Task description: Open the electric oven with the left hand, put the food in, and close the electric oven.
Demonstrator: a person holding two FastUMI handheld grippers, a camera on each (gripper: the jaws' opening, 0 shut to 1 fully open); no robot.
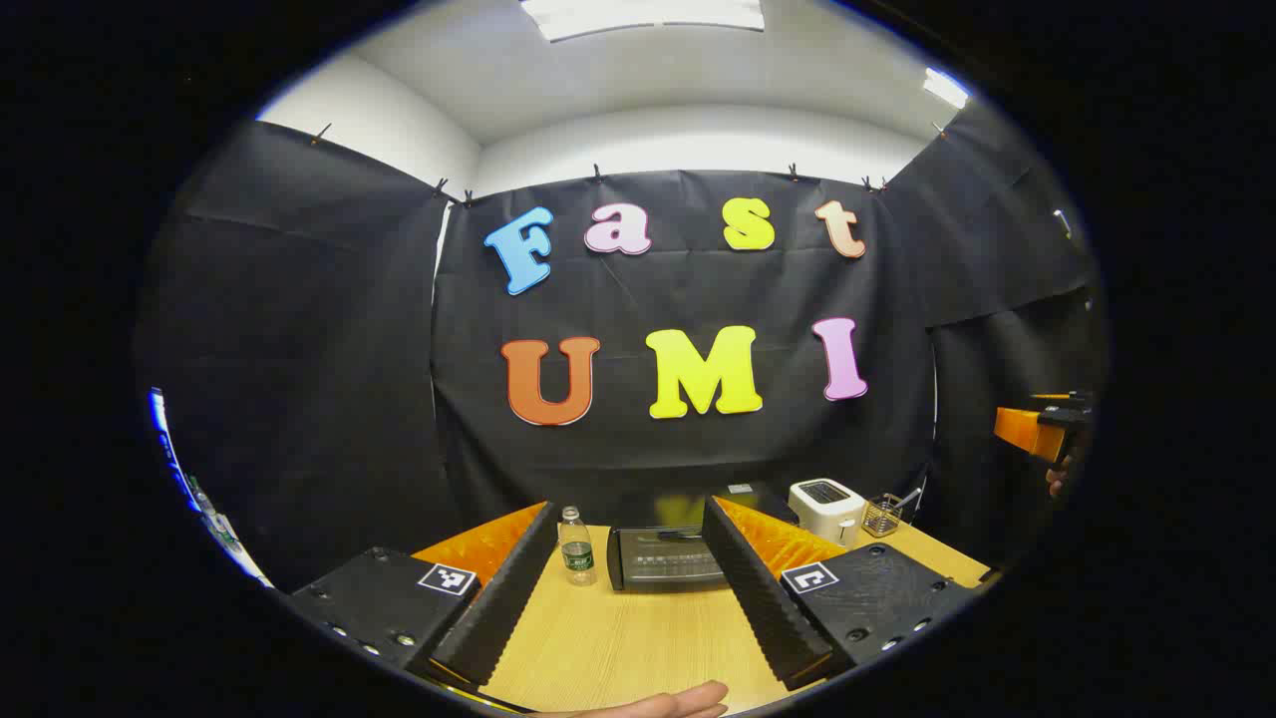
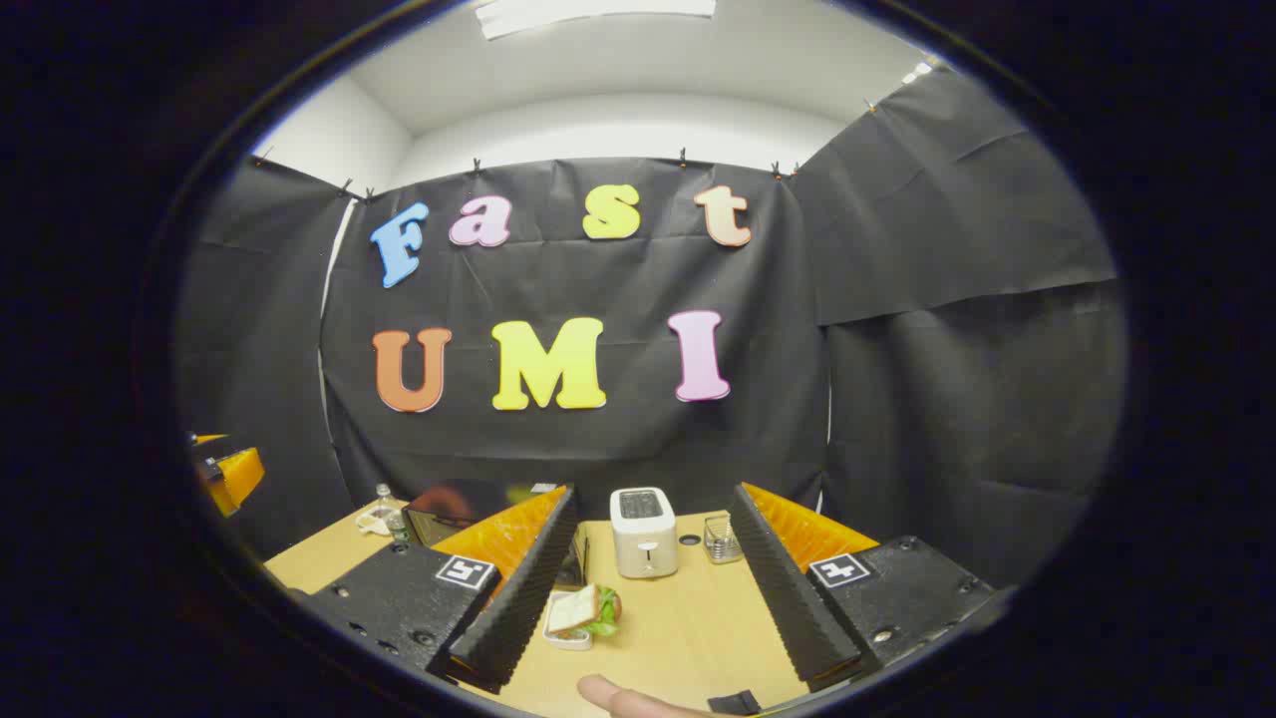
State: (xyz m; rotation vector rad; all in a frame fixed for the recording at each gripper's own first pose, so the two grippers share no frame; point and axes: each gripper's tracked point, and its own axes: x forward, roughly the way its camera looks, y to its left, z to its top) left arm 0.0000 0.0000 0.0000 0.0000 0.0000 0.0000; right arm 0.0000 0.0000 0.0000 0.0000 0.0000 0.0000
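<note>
Your left gripper [image 1: 638, 608] and right gripper [image 2: 648, 608] both gape wide, holding nothing, above the table [image 1: 618, 648]. The oven [image 1: 663, 556] sits shut at the table's back edge; the sandwich [image 2: 583, 610] lies mid-table before the toaster [image 2: 643, 532].

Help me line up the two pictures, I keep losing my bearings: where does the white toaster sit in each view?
Left gripper view: the white toaster stands at the lower right, on the table's far edge, right of the electric oven.
Right gripper view: the toaster stands near the lower middle, between the claw's two fingers, behind the sandwich.
Shared landmark: the small wire basket just right of the toaster.
</note>
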